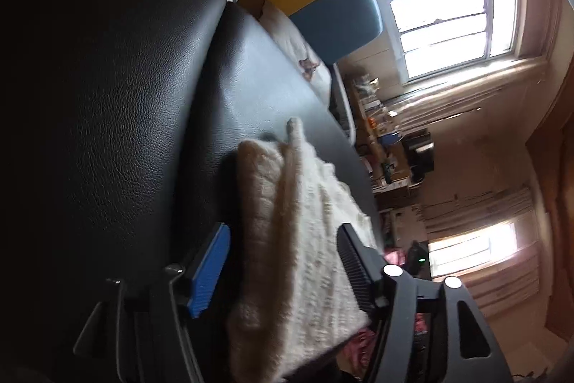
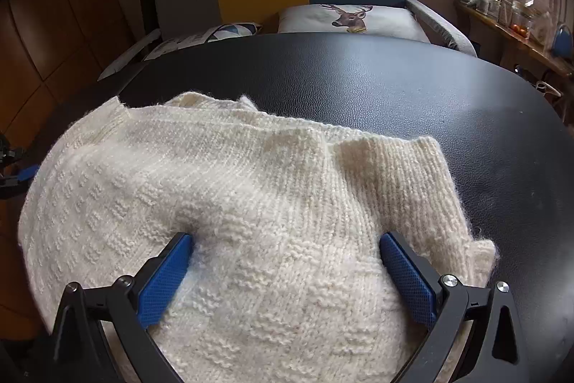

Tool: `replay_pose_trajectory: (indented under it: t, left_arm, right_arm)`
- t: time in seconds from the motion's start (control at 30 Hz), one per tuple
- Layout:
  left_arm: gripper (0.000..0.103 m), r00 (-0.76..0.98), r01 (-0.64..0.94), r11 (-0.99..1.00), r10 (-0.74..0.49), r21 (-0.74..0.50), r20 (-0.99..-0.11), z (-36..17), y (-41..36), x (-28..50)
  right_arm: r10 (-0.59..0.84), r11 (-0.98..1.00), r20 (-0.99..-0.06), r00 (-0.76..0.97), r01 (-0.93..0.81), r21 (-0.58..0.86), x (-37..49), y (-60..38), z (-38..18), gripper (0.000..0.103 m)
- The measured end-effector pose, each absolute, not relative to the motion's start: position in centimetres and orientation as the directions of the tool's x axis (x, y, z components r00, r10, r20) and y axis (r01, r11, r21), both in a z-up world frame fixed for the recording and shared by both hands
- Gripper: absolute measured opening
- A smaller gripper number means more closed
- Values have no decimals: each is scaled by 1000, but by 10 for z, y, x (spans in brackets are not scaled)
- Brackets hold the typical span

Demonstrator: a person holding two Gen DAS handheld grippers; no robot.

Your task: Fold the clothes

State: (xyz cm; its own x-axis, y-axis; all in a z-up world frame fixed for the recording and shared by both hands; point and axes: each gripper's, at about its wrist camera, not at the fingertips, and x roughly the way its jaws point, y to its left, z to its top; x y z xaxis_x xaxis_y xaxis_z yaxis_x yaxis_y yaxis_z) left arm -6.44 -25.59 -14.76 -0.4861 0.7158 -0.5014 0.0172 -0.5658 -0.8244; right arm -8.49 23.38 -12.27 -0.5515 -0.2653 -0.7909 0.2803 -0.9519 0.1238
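Sweater fold on the black surface (image 2: pixel 394 85)

Both tools released: left tool (image 1: pixel 283 261) and right tool (image 2: pixel 285 261) straddle the cream sweater (image 2: pixel 251 174); pinch one layer cleanly.

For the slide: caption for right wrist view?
Right gripper open over cream knit sweater on black table.

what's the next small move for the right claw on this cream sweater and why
Probably close the right claw on the knit under it. Its blue pads stand wide apart, pressed down into the cream sweater, which lies folded over on the black table with nothing pinched yet. The left claw is open too, at the sweater's edge, so neither holds cloth for the next fold.
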Motion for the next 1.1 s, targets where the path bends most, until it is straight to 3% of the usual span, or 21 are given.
replay_pose_trajectory:
  t: [0.3, 0.43, 0.5, 0.53, 0.8, 1.1]
  left_arm:
    - [67, -382, -146, -649, 733, -747, -563, -157, -209, -105]
    - [66, -392, -163, -637, 743, -754, -543, -159, -202, -110]
    - [51, -390, -147, -624, 750, -768, -535, -163, -201, -108]
    - [20, -381, -108, -622, 747, -776, -545, -168, -201, -108]
    - [15, -458, -84, -744, 619, -663, -638, -129, -203, -109]
    - [15, -485, -86, -843, 501, -531, -717, -80, -229, -127]
  right_arm:
    - [-265, -953, -787, -557, 278, 123, -84, 234, -123, 103]
    - [-268, -952, -783, -562, 278, 127, -83, 235, -123, 103]
    - [-272, -952, -779, -565, 277, 132, -83, 235, -123, 103]
    - [-274, -952, -778, -566, 277, 134, -83, 235, -123, 103]
    - [-299, -937, -792, -533, 322, 137, -82, 228, -111, 103]
    - [-410, -709, -844, -346, 703, 56, -33, 209, -55, 103]
